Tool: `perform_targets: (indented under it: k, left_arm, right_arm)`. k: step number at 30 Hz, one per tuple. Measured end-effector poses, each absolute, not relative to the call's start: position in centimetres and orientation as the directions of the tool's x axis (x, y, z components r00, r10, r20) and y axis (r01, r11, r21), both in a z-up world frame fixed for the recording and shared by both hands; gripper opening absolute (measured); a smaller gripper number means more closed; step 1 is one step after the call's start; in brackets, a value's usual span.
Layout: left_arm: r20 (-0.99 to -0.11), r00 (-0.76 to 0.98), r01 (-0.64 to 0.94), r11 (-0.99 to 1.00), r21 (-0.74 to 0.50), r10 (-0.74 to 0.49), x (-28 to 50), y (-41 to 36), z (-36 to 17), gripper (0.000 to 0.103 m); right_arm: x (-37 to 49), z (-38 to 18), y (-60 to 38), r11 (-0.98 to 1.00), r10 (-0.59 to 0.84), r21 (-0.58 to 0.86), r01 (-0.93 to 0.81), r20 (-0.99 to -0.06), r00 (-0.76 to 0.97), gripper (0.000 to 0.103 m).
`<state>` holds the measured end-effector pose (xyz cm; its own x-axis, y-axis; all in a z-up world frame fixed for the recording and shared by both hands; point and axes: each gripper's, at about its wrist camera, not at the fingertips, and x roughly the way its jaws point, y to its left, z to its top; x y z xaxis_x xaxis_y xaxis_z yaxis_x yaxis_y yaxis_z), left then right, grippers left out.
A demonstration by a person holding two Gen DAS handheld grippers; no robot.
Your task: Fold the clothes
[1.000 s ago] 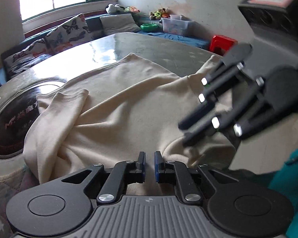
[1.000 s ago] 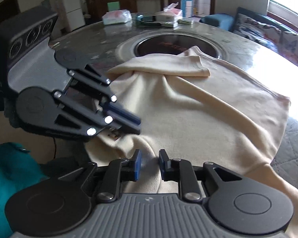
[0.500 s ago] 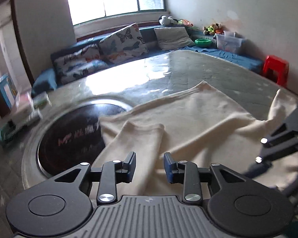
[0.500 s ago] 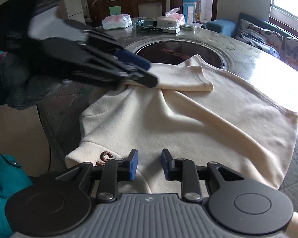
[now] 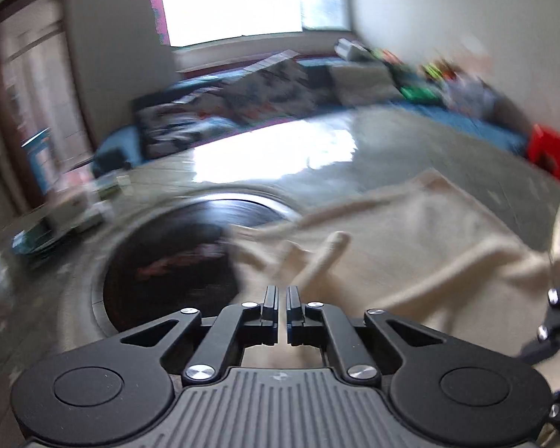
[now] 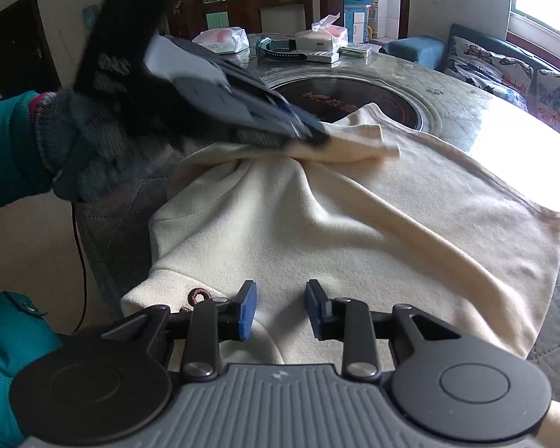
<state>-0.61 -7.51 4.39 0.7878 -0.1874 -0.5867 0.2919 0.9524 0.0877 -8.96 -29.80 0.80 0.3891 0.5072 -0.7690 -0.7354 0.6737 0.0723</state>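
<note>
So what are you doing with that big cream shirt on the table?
A person is folding it, with a two-finger gripper in each hand. The cream shirt lies spread on the round table. The left gripper is shut on the folded sleeve at the far side. The right gripper hovers over the near edge of the shirt with its jaws apart and nothing gripped. The fold is not finished yet.

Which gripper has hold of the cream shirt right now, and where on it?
The left gripper is shut on the cream shirt's folded-over sleeve. The right gripper stands open over the collar end, holding nothing.
</note>
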Motion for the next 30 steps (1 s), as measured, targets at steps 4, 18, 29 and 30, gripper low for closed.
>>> perform_targets:
  k: [4,18,29,30]
  left_arm:
    - [-0.532,0.840,0.119,0.993,-0.005,-0.104,-1.9,-1.9,6.3,0.003]
    - [-0.552,0.795,0.316,0.948,0.026,-0.250,-5.6,-5.3,6.6,0.009]
    - [-0.638,0.734,0.447,0.872,0.198,-0.231,-2.5,-11.6,2.3,0.027]
    - [-0.644,0.734,0.441,0.873,0.208,-0.217,-2.3,-11.7,1.9,0.025]
  right_arm:
    - [-9.0,0.8,-29.7,0.675,0.504,0.068,-0.735,-0.770,0.392,0.029]
    - [-9.3,0.8,-29.3,0.683,0.494,0.059,-0.728,-0.772,0.401,0.036]
    - [-9.2,0.7,-29.5,0.683,0.501,0.067,-0.727,-0.767,0.400,0.036]
    - [-9.2,0.7,-29.6,0.683,0.502,0.068,-0.727,-0.767,0.400,0.037]
